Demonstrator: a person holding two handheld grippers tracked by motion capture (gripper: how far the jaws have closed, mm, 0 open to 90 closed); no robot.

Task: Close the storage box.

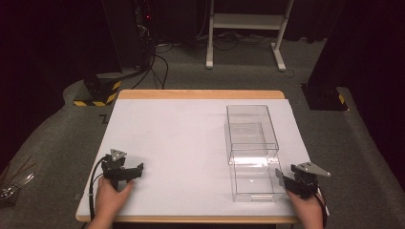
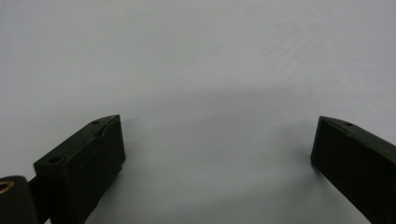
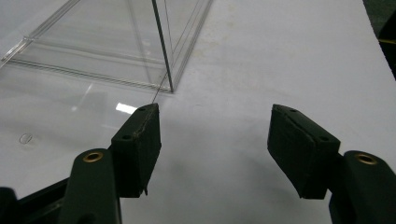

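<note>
I bring my right tongs (image 1: 282, 179) up to the near right corner of the clear plastic box (image 1: 252, 143), which stands on the right half of the white table (image 1: 181, 143), its long side running away from me. The tongs are spread apart with nothing between them; in the right gripper view the inner pad (image 3: 137, 140) sits just beside the box's (image 3: 116, 42) upright corner edge, though I cannot tell whether it touches. I judge that I hold them there to take the thin wall at that corner, since the box offers little else to grip. My left tongs (image 1: 136, 171) rest low over bare table near the front left edge, well apart from the box, also spread wide and empty, as the left gripper view shows of its pads (image 2: 88, 158). That hand seems parked out of the way, ready to steady the box if it slides.
</note>
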